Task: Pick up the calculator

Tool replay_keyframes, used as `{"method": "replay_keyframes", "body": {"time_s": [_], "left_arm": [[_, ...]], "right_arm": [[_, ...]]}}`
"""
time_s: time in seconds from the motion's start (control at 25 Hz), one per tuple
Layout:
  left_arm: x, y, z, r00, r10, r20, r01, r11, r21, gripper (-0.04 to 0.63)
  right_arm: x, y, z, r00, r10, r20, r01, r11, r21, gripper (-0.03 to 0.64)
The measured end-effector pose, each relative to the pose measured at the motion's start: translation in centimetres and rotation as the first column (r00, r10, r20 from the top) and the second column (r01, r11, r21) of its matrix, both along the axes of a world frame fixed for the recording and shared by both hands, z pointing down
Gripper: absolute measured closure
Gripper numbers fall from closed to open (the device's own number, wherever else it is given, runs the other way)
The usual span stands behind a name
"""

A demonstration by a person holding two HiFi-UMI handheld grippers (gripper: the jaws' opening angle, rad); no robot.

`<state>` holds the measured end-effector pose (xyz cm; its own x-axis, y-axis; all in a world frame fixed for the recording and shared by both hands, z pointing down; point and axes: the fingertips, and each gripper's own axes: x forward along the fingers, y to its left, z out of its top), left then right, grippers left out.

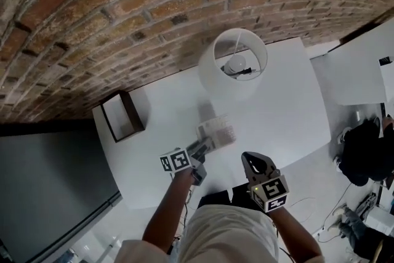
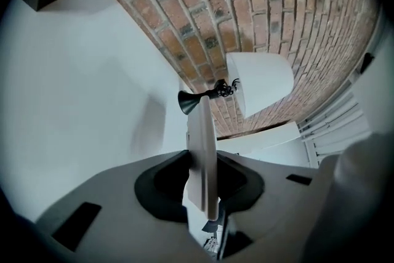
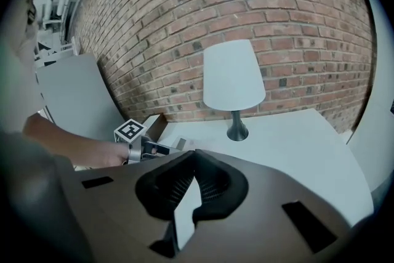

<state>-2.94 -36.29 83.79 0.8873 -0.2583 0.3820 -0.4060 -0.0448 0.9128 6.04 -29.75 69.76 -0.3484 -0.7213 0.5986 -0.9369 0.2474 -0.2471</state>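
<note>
White tabletop [image 1: 289,101] set against a red brick wall [image 1: 123,9], seen from above by the person holding a gripper in each hand.

The left gripper [image 1: 201,148] has its jaws clamped on the calculator [image 1: 217,131], a pale, flat slab. In the left gripper view the calculator stands edge-on between the two dark pads, which press on its two faces. Its near end sits deep in the jaw throat and its far end sticks out well past the jaw tips. It looks lifted clear of the table, and a soft shadow lies on the white surface to one side of the jaws.

Beyond the left jaw tips, farther along the same line, stands a lamp [image 1: 233,64] with a white shade and a dark base. It is apart from the calculator.

The right gripper [image 3: 192,154] has its jaws closed, tip against tip, with nothing between them. It is held beside the left gripper, apart from it, and the lamp stands well ahead of its tips.

A brown open box [image 1: 123,115] sits against the wall, well off to the left of both pairs of jaws.
</note>
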Motion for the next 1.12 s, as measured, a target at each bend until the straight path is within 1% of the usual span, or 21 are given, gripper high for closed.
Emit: {"method": "replay_keyframes", "body": {"time_s": [0.12, 0.32, 0.52, 0.64, 0.76, 0.84, 1.0, 1.12], "left_arm": [[-1.2, 0.6, -3.0, 0.999, -0.034, -0.015, 0.034, 0.999, 0.024, 0.488], [-3.3, 2.3, -8.1, 0.997, -0.076, -0.016, 0.077, 0.994, 0.072, 0.488], [-5.0, 3.9, -12.2, 0.983, -0.159, -0.088, 0.165, 0.984, 0.065, 0.486], [-6.2, 5.3, -14.5, 0.974, -0.203, -0.098, 0.212, 0.973, 0.091, 0.486], [-7.4, 7.1, -16.4, 0.966, -0.245, -0.086, 0.254, 0.960, 0.118, 0.488], [-7.9, 8.2, -17.7, 0.956, -0.278, -0.089, 0.288, 0.948, 0.132, 0.488], [-8.0, 9.7, -20.1, 0.928, -0.355, -0.113, 0.370, 0.914, 0.165, 0.488], [-7.9, 11.6, -21.5, 0.902, -0.412, -0.127, 0.429, 0.888, 0.165, 0.486]], "right_arm": [[-0.7, 0.6, -1.4, 1.000, -0.012, -0.003, 0.012, 1.000, 0.015, 0.606], [-2.4, 1.8, -4.8, 0.999, -0.044, 0.007, 0.044, 0.998, 0.044, 0.606], [-2.6, 2.4, -8.3, 0.997, -0.076, -0.008, 0.076, 0.991, 0.108, 0.606], [-2.0, 3.4, -10.1, 0.996, -0.089, -0.023, 0.092, 0.986, 0.142, 0.606], [-1.9, 4.9, -12.2, 0.994, -0.104, -0.018, 0.106, 0.983, 0.151, 0.606], [-1.6, 5.8, -13.0, 0.994, -0.113, -0.002, 0.111, 0.978, 0.175, 0.606], [-0.4, 6.7, -14.6, 0.985, -0.175, -0.005, 0.172, 0.960, 0.221, 0.606], [0.1, 7.8, -15.5, 0.973, -0.232, -0.001, 0.225, 0.944, 0.239, 0.606]]}}
